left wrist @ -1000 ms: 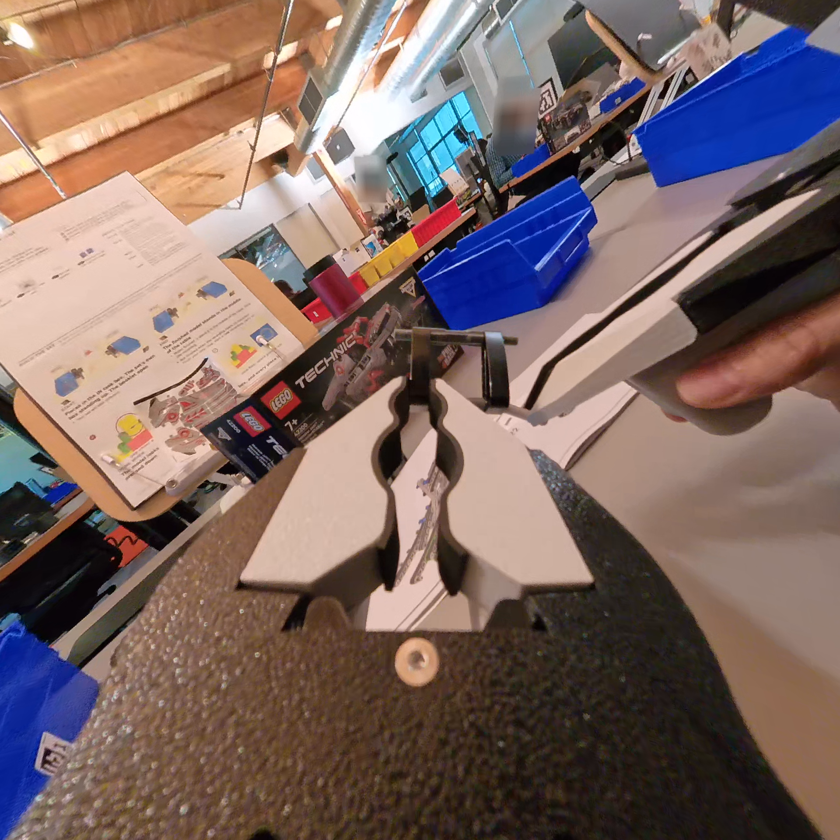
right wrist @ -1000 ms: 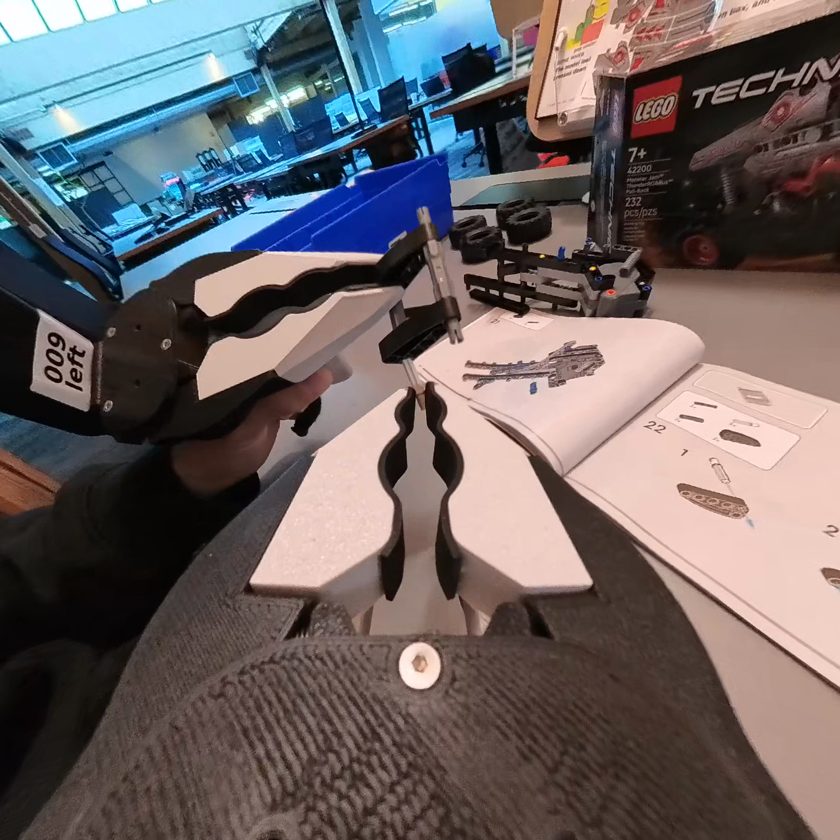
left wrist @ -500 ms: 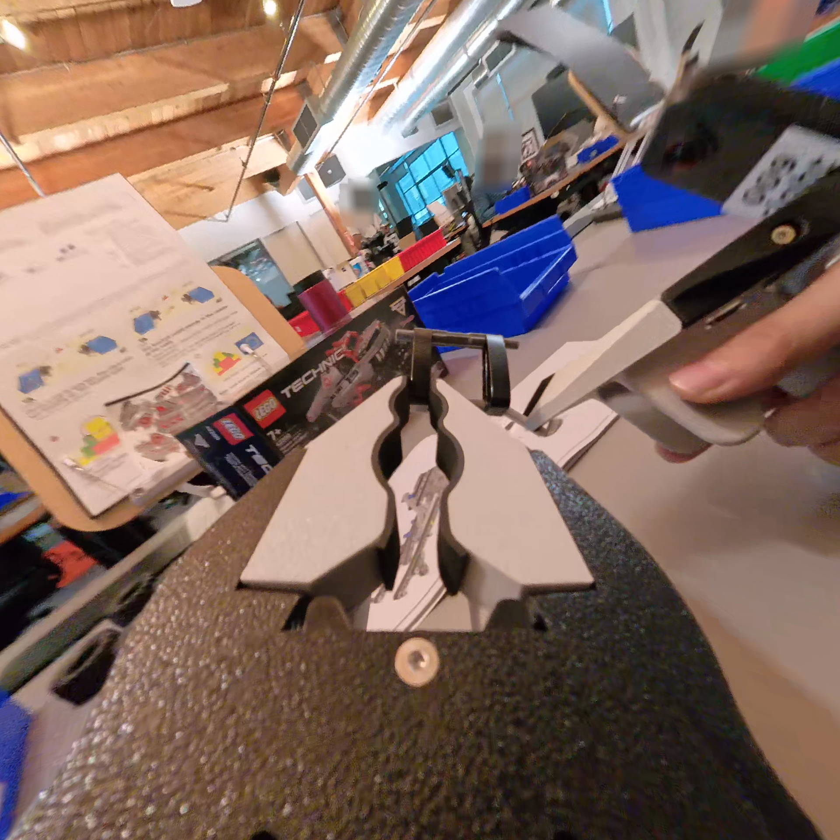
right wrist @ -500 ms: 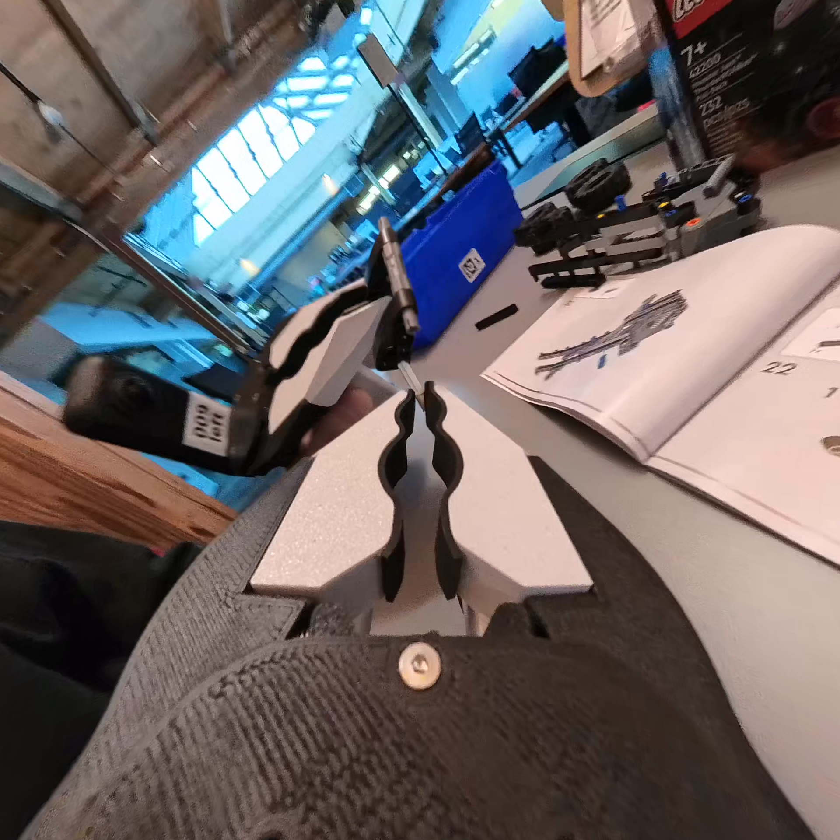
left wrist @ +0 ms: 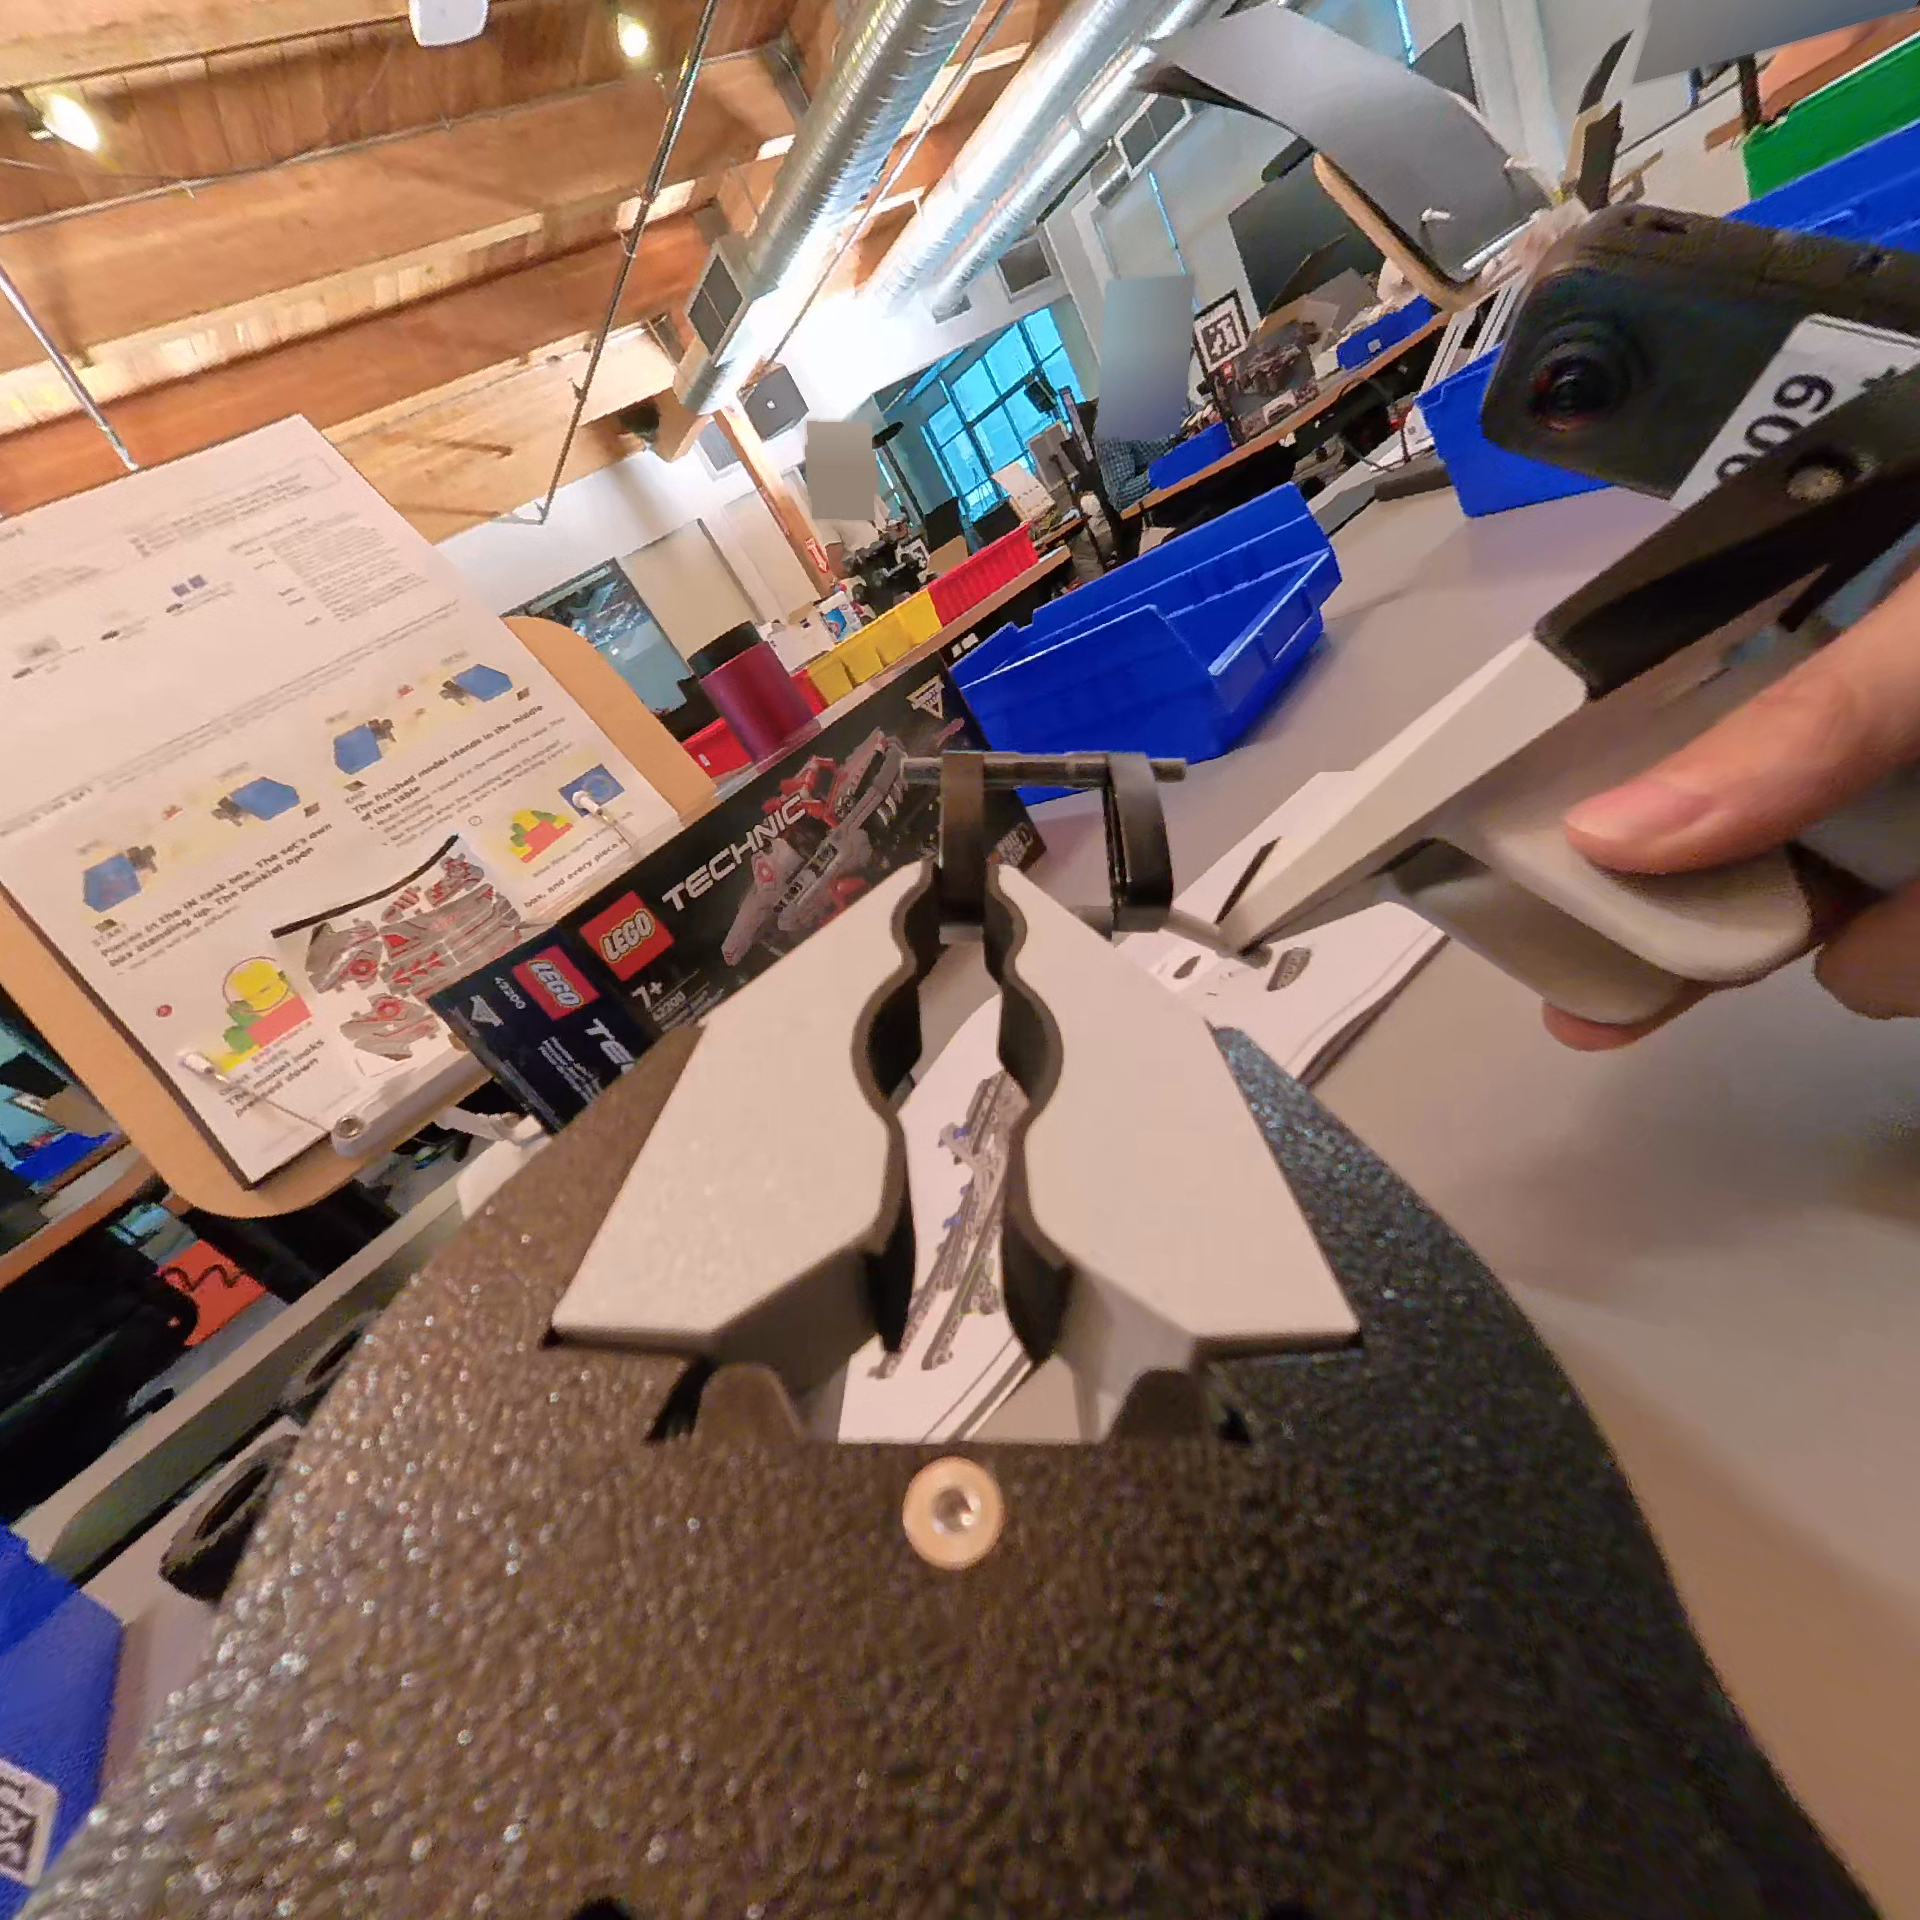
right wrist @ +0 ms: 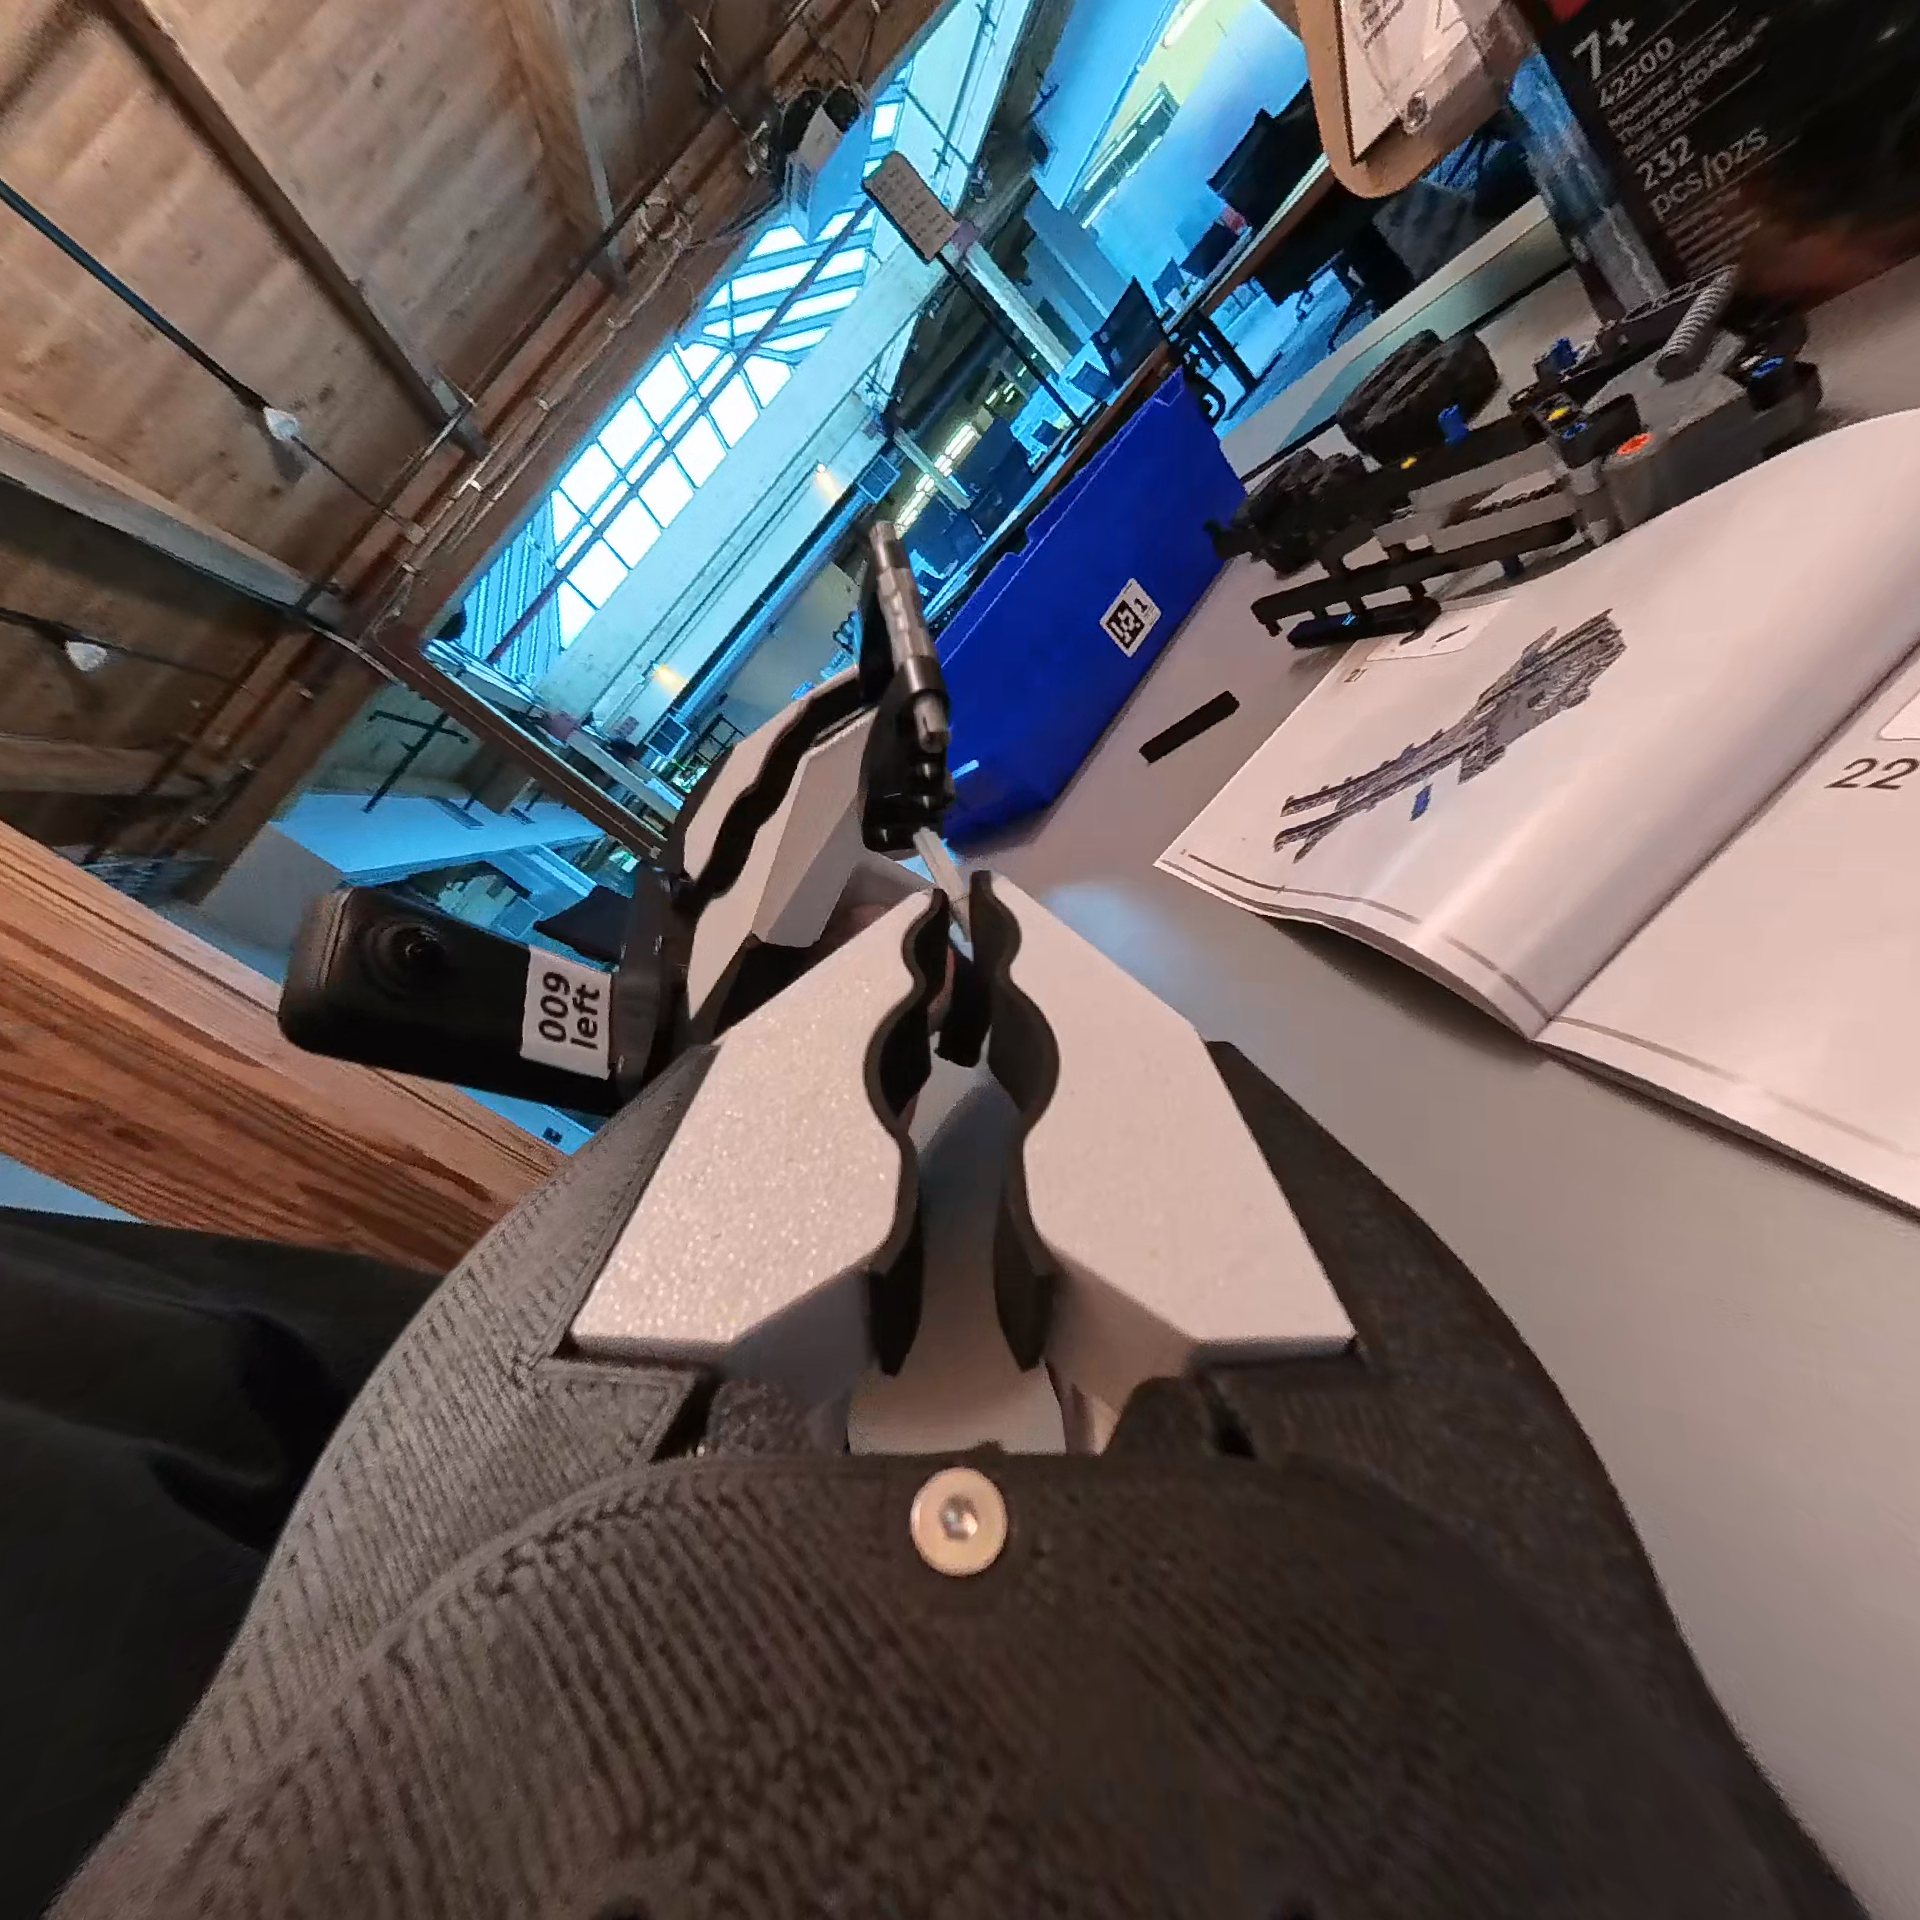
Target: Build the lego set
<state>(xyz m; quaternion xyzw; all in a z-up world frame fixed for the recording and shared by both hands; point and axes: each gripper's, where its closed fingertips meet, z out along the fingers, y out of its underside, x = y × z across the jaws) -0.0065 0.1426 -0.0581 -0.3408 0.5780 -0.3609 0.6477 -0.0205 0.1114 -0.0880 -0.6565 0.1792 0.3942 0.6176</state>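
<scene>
My left gripper (left wrist: 961,883) is shut on a black beam (left wrist: 958,831), held above the table. A dark grey axle (left wrist: 1039,770) runs through its top and carries a second black beam (left wrist: 1140,842). My right gripper (right wrist: 961,906) is shut on a thin light grey pin (right wrist: 938,864) that sticks out of the bottom of that second beam (right wrist: 906,769). In the left wrist view the right gripper (left wrist: 1234,925) comes in from the right, its tip just under the second beam. In the right wrist view the left gripper (right wrist: 821,769) sits just behind the small assembly.
An open instruction booklet (right wrist: 1558,831) lies on the grey table (left wrist: 1558,1195). A partly built model with black wheels (right wrist: 1507,488) stands behind it. A small black piece (right wrist: 1190,727) lies beside a blue bin (right wrist: 1070,644). The set's box (left wrist: 748,935), an instruction board (left wrist: 239,748) and more blue bins (left wrist: 1143,644) stand at the back. There is about 5 centimeters between the tips of the two grippers.
My right gripper has rolled and tipped upward while staying on the pin, so its view is now tilted. My left gripper has held the beam and axle almost still.
</scene>
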